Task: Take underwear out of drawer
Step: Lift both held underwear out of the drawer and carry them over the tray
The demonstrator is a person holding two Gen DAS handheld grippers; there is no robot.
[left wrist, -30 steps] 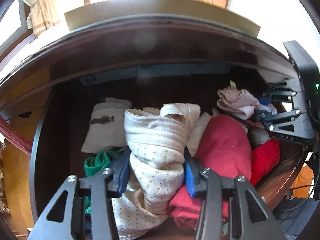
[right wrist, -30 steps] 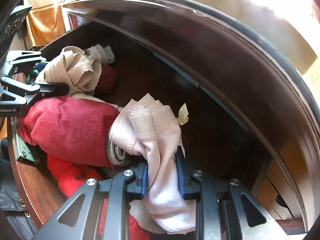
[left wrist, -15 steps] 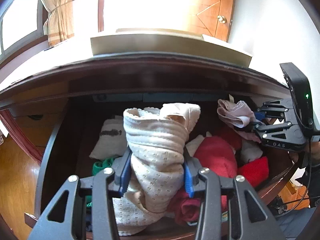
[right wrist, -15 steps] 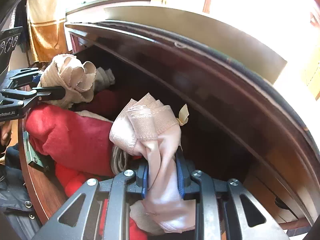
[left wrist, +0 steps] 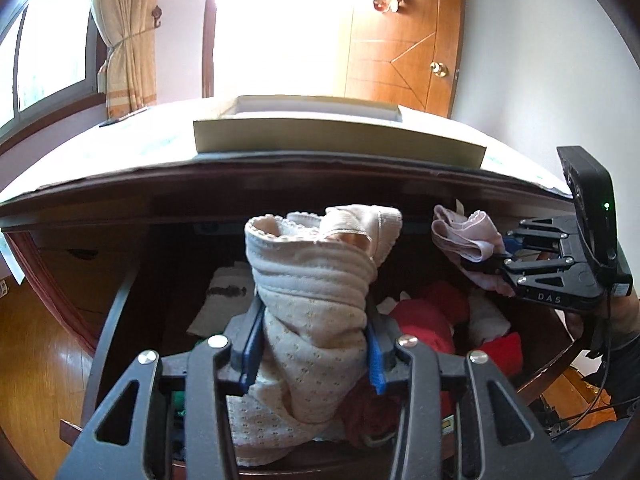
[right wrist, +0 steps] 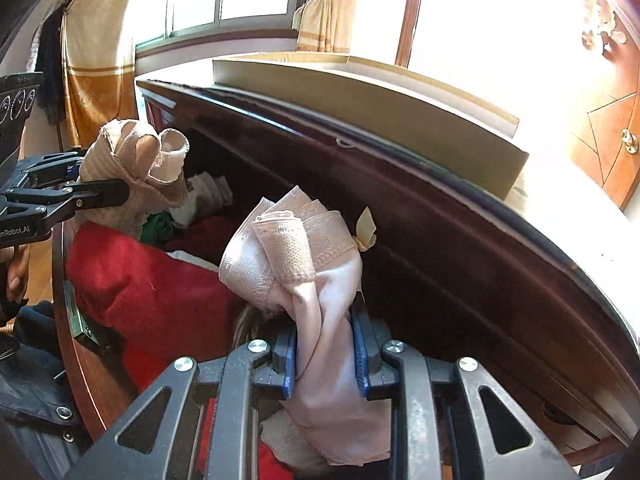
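Above the open drawer [left wrist: 116, 312], left gripper [left wrist: 314, 344] is clamped on cream underwear [left wrist: 316, 280]. Right gripper [right wrist: 324, 354] pinches pink underwear [right wrist: 296, 256] tight.

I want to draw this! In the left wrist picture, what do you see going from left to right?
Curtain → cream underwear in the left gripper → red clothes → pink underwear → right gripper.

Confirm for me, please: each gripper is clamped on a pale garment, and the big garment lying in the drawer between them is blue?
Not blue: the right wrist view shows that big garment is red. The left gripper and right gripper each do clamp a pale garment.
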